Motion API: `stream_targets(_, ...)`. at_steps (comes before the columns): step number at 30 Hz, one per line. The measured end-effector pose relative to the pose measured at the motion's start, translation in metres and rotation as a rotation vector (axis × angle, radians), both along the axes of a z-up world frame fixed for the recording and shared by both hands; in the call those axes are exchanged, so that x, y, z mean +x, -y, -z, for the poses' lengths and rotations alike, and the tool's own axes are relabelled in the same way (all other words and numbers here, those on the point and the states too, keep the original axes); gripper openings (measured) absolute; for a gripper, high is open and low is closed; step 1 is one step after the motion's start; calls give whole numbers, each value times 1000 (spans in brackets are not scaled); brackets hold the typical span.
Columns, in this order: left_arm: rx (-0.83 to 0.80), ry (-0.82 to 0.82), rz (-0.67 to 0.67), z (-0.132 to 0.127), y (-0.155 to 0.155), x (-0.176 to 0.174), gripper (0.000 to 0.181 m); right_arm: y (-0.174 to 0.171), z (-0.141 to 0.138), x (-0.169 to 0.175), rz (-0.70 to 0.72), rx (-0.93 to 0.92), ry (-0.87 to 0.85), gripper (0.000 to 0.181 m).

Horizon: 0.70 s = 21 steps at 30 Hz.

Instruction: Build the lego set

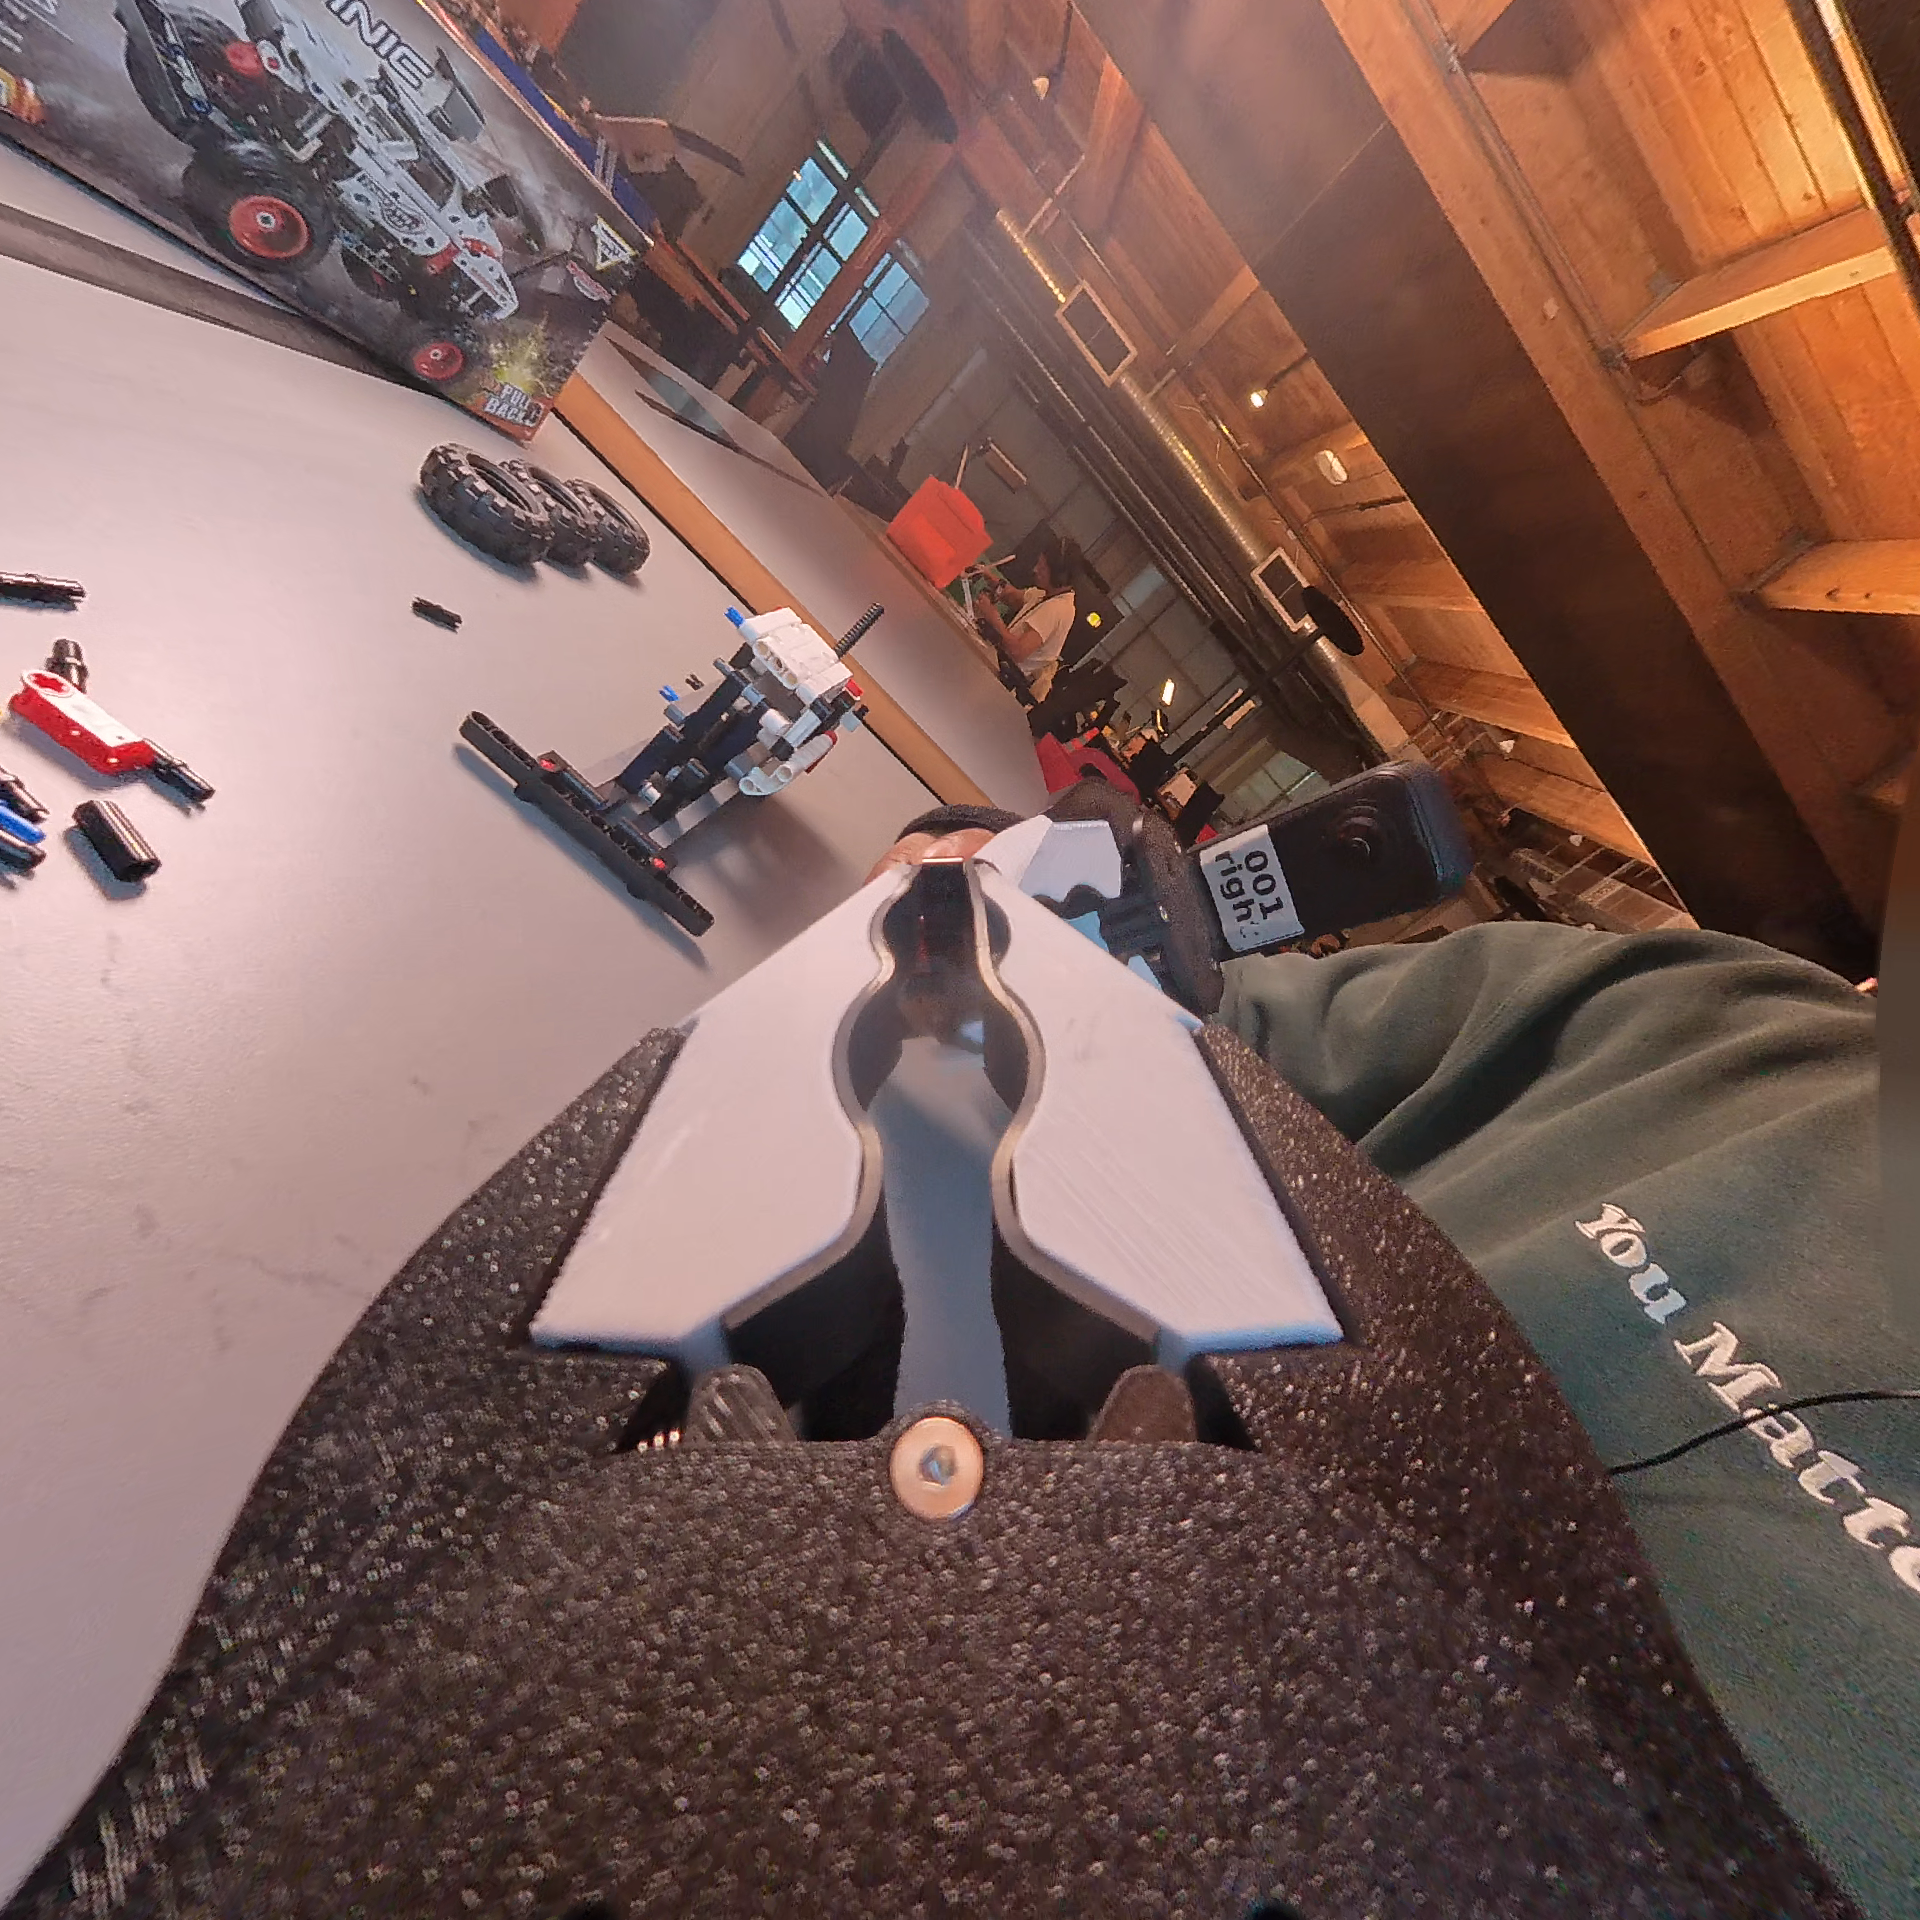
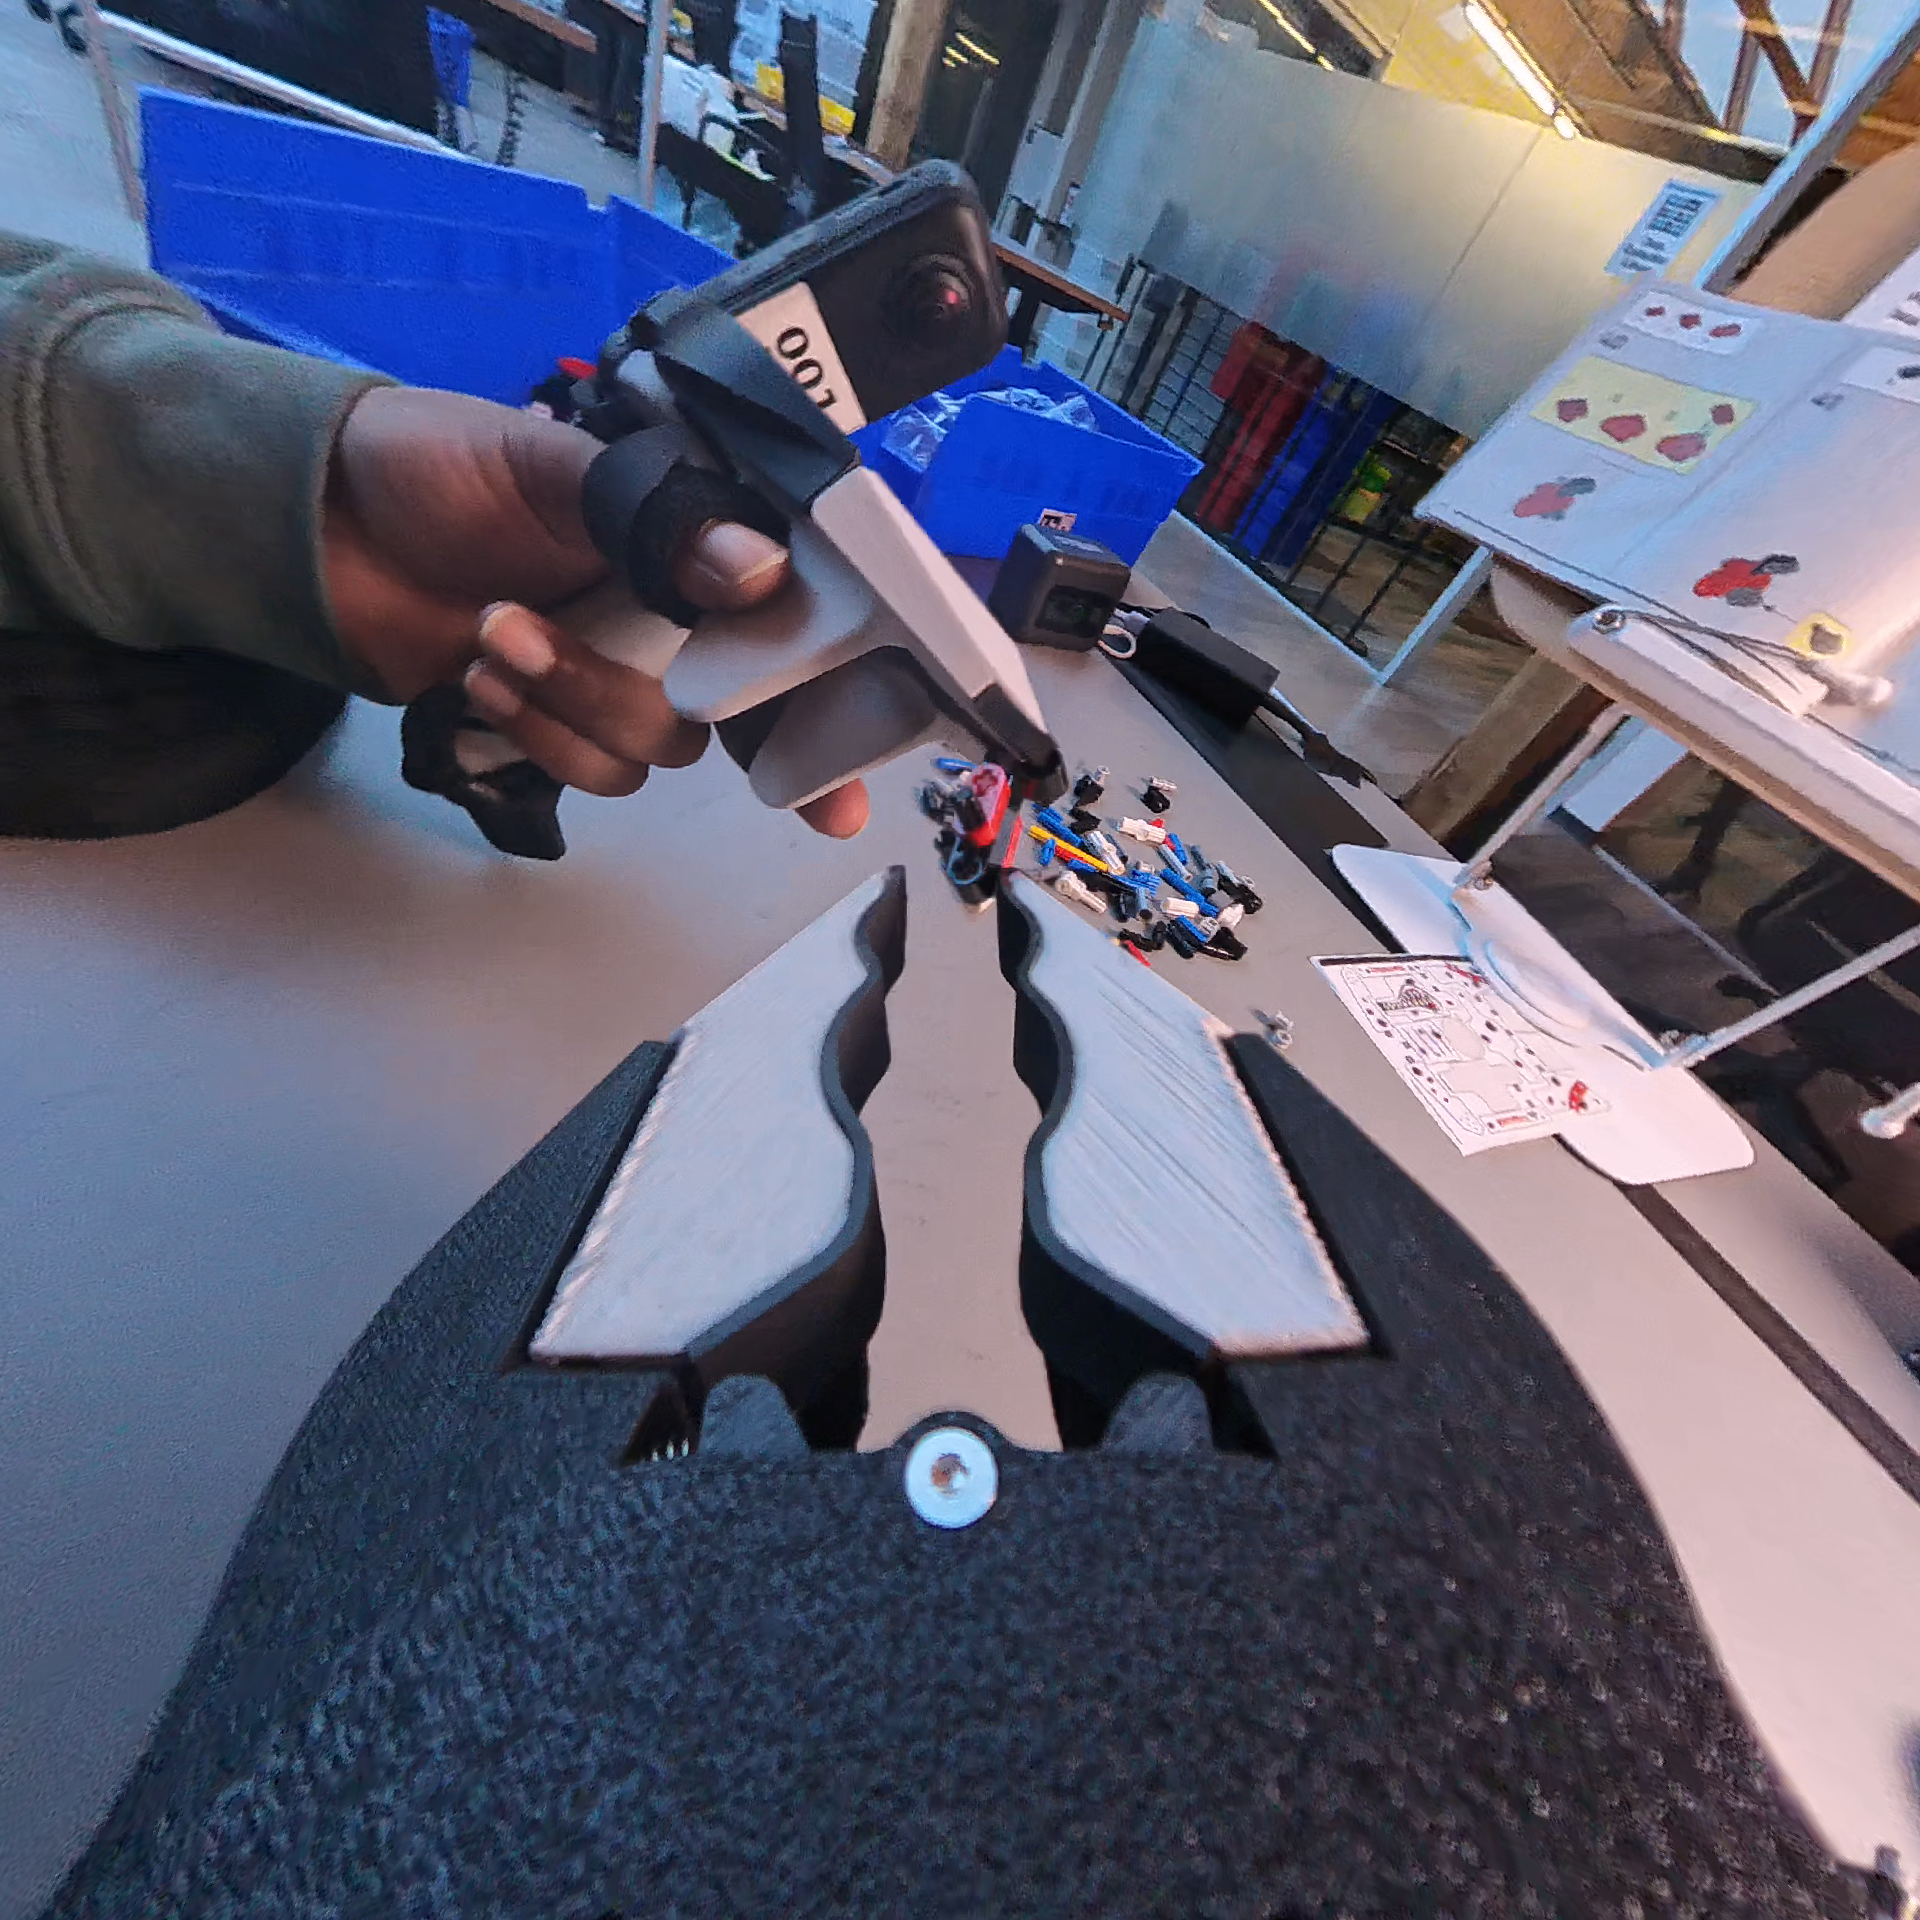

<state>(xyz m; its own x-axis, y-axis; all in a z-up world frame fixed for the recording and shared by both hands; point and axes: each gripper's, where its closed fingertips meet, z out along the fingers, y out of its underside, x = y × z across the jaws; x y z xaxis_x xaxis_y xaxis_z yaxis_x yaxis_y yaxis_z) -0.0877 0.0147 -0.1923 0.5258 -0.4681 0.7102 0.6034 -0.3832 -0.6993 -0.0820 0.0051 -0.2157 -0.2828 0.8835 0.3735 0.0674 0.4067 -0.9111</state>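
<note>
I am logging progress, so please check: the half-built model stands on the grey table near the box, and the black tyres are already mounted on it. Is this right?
Not quite. The half-built model does stand on the grey table near the box, but the black tyres are not mounted on it: the left wrist view shows them loose on the table, apart from the model.

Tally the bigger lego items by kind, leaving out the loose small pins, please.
Tyres: 3
Box: 1
Part-built chassis: 1
Red beam on the table: 1
Red part in the left gripper: 1
Total: 7
</note>
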Motion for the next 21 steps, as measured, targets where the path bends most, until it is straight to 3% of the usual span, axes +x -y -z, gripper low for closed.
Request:
stream_targets(6, -64, -28, 103, 11, 8, 11, 8, 9, 5, 15, -191, 98, 49, 20)
stream_targets(9, -123, -52, 166, 21, 10, 21, 8, 10, 5, 24, -276, 137, 63, 36)
stream_targets(14, -215, -40, 256, 37, 12, 38, 8, 9, 26, 27, -288, 406, 69, 52)
stream_targets(21, -249, -24, 300, 42, 13, 48, 8, 15, 36, 28, -314, 434, 59, 37)
